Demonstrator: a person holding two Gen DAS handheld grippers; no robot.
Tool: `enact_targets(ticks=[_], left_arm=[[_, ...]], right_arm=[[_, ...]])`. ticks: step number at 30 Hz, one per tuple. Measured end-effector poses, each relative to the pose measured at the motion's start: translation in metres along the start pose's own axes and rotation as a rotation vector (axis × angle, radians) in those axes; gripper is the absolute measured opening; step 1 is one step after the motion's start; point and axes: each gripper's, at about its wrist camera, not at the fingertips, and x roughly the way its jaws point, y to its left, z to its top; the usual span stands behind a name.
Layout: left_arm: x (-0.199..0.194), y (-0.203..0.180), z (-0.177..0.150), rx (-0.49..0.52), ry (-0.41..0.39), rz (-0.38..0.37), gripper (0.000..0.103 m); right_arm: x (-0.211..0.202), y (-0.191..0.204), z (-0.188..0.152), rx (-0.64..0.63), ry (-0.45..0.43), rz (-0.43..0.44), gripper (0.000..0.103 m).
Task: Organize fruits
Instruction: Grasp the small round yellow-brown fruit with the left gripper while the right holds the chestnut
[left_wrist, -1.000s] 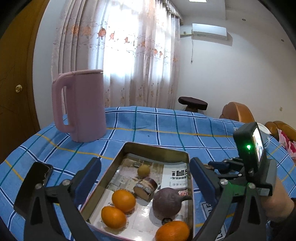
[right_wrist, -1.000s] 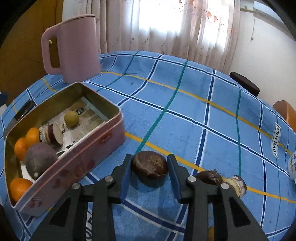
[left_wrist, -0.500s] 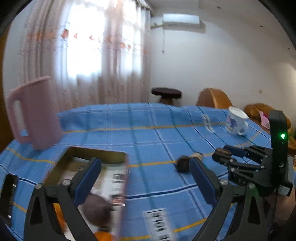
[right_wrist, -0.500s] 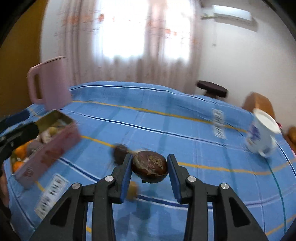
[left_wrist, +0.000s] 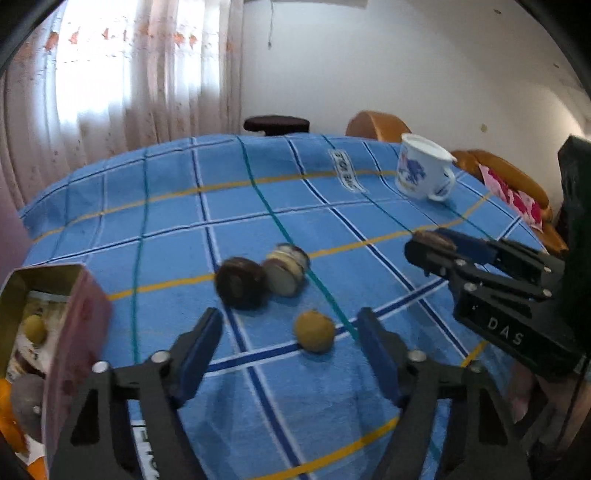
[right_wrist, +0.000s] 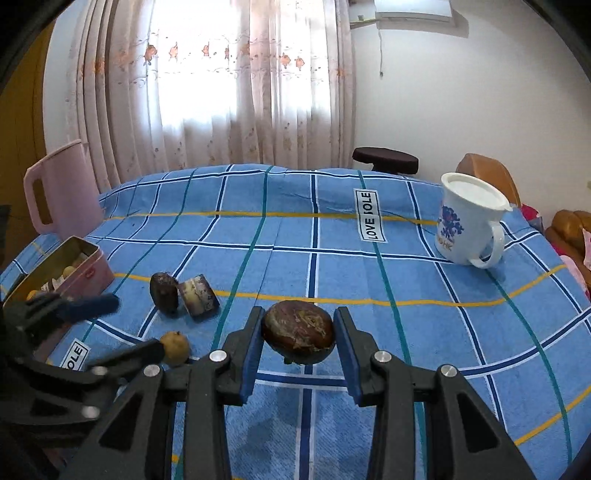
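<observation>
My right gripper (right_wrist: 298, 341) is shut on a dark brown round fruit (right_wrist: 298, 332) and holds it above the blue checked tablecloth; it also shows in the left wrist view (left_wrist: 430, 242). My left gripper (left_wrist: 291, 336) is open, its jaws either side of a small yellow fruit (left_wrist: 314, 335) lying on the cloth. Just beyond lie a dark brown fruit (left_wrist: 240, 282) and a cut half fruit (left_wrist: 286, 268). The pink tin (left_wrist: 79, 317) with several fruits inside stands at the left; it also shows in the right wrist view (right_wrist: 90, 267).
A white mug (right_wrist: 469, 225) with blue print stands at the far right of the table. A pink jug (right_wrist: 61, 195) stands at the far left. A dark stool (right_wrist: 385, 158) and an orange chair (left_wrist: 376, 123) stand behind the table.
Both grippers have swung right, away from the tin. The right gripper lifted the brown fruit off the cloth. The left gripper now frames the small yellow fruit.
</observation>
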Motion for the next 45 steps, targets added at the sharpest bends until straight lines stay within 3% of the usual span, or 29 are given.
enact_targets(ticks=[2, 6, 11, 19, 29, 45], left_arm=[[0.006, -0.002, 0.002, 0.004, 0.029, -0.011, 0.064], [0.024, -0.002, 0.003, -0.013, 0.118, -0.061, 0.038], [0.028, -0.004, 0.002, -0.011, 0.147, -0.085, 0.029], [0.016, -0.003, 0.002, -0.009, 0.084, -0.088, 0.029], [-0.006, -0.001, 0.003, -0.02, -0.042, -0.041, 0.029], [-0.025, 0.0, 0.0, -0.031, -0.159, 0.008, 0.029]], right_arm=[[0.0, -0.001, -0.001, 0.002, 0.001, 0.003, 0.04], [0.001, -0.004, -0.001, 0.008, 0.007, 0.015, 0.04], [0.001, -0.002, -0.001, -0.003, 0.009, 0.024, 0.04], [-0.006, -0.004, -0.001, 0.004, -0.026, 0.058, 0.04], [-0.019, 0.001, -0.003, -0.022, -0.083, 0.089, 0.04], [-0.033, 0.005, -0.004, -0.039, -0.165, 0.109, 0.04]])
